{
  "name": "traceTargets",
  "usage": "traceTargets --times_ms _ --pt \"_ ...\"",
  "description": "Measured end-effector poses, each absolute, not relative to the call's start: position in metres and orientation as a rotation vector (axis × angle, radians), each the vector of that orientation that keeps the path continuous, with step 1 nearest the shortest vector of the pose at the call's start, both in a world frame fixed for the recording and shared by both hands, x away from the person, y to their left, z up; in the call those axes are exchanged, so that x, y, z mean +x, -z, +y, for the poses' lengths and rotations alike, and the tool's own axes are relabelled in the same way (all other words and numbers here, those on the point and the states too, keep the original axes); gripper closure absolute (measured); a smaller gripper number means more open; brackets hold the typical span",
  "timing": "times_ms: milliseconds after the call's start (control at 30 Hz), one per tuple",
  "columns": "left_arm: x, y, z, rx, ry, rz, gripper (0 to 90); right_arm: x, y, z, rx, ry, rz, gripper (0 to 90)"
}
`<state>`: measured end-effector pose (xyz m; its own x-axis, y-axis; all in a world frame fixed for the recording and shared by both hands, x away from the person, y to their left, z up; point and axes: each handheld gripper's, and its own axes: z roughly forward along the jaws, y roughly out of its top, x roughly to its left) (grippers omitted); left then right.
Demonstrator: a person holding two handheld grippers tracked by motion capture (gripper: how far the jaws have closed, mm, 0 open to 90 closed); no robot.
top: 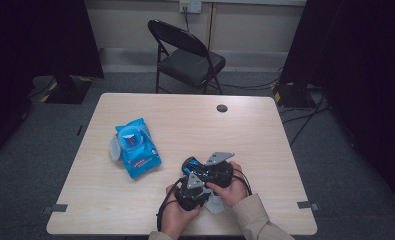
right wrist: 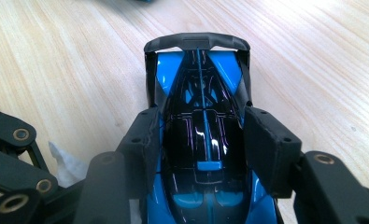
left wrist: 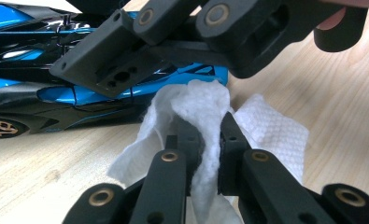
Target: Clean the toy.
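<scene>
Right claw (right wrist: 196, 140) clamps glossy blue-and-black toy racing car (right wrist: 201, 116) on pale wooden tabletop (top: 185, 120). Left claw (left wrist: 210, 140) pinches white crumpled wet wipe (left wrist: 205, 107) just beside car's flank. Wiping seemingly underway; blue wipe pack (top: 136, 147) lies left of car, lid open.

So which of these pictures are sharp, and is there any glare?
High view: soft, dim at the edges, even light on the table. Left gripper view: wipe crisp, near links blurred. Right gripper view: sharp, with white glints on the toy car.

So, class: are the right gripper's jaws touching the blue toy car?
Touching. In the right gripper view, the right gripper has both jaws pressed against the sides of the blue toy car.
</scene>
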<state>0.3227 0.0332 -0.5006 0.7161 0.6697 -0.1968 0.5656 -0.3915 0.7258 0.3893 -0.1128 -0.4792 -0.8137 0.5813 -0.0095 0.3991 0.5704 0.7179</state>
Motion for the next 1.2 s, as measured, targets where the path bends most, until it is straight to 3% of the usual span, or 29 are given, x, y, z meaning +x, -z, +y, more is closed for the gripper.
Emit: traceTargets --times_ms 833,1200 --pt "0.308 0.502 0.010 2.089 -0.043 0.818 84.0 0.389 0.480 -0.115 0.811 -1.098 2.555 47.7" --pt "0.311 0.481 0.063 2.096 -0.091 0.855 84.1 0.389 0.481 -0.116 0.810 -1.111 2.549 47.7"
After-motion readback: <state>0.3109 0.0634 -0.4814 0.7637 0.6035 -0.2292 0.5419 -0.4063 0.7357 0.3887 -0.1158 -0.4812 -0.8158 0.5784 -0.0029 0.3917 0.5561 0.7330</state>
